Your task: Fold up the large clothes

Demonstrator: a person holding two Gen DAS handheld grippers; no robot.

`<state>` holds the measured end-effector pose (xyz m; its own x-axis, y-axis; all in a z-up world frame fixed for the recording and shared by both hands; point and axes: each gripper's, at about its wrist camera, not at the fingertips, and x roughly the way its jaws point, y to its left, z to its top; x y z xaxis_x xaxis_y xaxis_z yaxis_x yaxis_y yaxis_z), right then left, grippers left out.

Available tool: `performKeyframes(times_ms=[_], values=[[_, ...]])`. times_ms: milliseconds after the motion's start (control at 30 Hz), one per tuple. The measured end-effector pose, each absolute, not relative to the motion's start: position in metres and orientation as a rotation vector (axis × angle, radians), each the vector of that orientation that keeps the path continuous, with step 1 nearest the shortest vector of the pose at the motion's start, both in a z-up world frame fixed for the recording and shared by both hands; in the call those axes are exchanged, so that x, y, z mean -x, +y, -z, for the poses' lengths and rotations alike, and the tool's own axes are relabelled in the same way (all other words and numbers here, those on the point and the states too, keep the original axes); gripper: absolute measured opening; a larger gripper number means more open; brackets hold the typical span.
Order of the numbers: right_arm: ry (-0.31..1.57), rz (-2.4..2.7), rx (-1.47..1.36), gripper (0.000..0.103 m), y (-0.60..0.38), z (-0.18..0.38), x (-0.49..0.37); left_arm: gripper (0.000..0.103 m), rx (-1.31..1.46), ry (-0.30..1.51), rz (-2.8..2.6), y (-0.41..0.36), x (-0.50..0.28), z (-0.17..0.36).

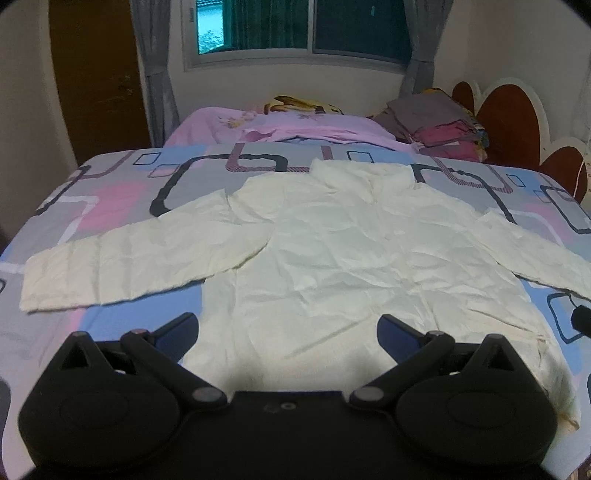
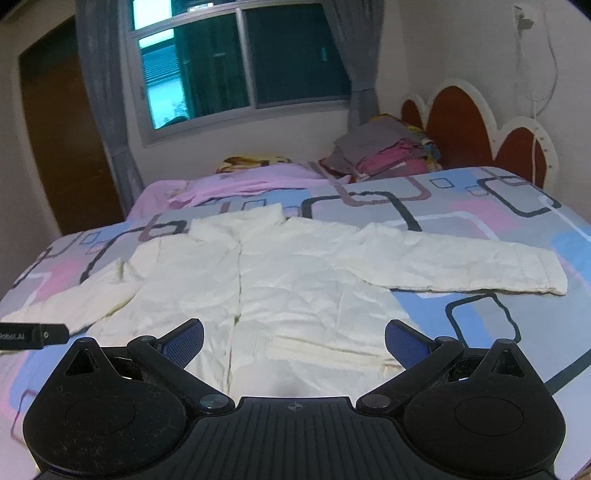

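We read one piece of writing: white letters, "RoboLAI" as far as we can make out, on the black body of the left gripper [image 2: 35, 335] where it pokes in at the left edge of the right wrist view. In its own view the left gripper [image 1: 288, 332] hovers low over the near hem of the garment, its two black fingers spread wide with nothing between them. The right gripper [image 2: 294, 341] sits the same way in its view, level and pointing along the bed, its blue-padded fingers [image 2: 404, 341] wide apart and empty, held just above the lower front of the garment. A dark tip of the right gripper [image 1: 581, 319] shows at the right edge of the left wrist view. The task's thing, a large cream long-sleeved shirt [image 1: 351, 251], lies flat and face up on the patterned bedsheet [image 1: 110, 206], collar toward the far side, both sleeves spread outward, its cloth creased all over; a closed front opening runs down its middle. The sheet is grey, blue and pink with dark rounded rectangles. Beyond the shirt lies a pink blanket [image 1: 295, 127], and at the far right a stack of folded clothes [image 1: 443, 118] sits well apart from the shirt, near a red-and-white scalloped headboard [image 1: 509, 114]. Behind are a window [image 1: 303, 29] with grey curtains [image 1: 155, 66] and a brown door [image 1: 96, 74]. Nothing lies between the grippers and the shirt.
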<state>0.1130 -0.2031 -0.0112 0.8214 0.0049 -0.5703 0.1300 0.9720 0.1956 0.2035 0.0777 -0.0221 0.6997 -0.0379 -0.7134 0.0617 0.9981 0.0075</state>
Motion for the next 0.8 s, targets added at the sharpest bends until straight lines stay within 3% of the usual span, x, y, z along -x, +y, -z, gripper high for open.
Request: performKeyframes(times_ms=[400, 800], values=[[0.617, 0.177, -0.281, 0.103, -0.218, 0.016, -0.147, 0.103, -0.053, 0.803, 0.111, 0.079, -0.263, 0.027], [0.639, 0.193, -0.29, 0.103, -0.322, 0.048, -0.184, 0.103, -0.005, 0.793, 0.021, 0.029, -0.292, 0.046]])
